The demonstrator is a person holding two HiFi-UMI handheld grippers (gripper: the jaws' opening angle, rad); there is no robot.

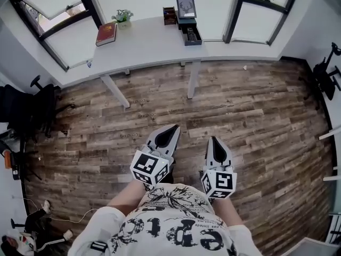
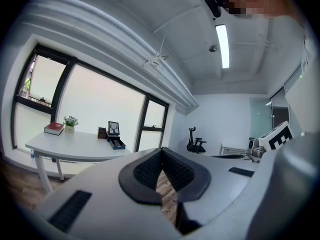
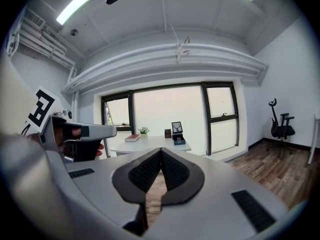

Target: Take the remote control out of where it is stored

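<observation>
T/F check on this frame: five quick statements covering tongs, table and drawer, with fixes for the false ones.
1. The left tongs and right tongs are both shut and empty. True.
2. The red book lies on the floor. False: it lies on the white table.
3. The drawer in front of the picture frame is pulled open. True.
4. The right tongs rest on the table. False: both tongs are over the wood floor, well short of the table.
5. A small plant stands next to the red book. True.
</observation>
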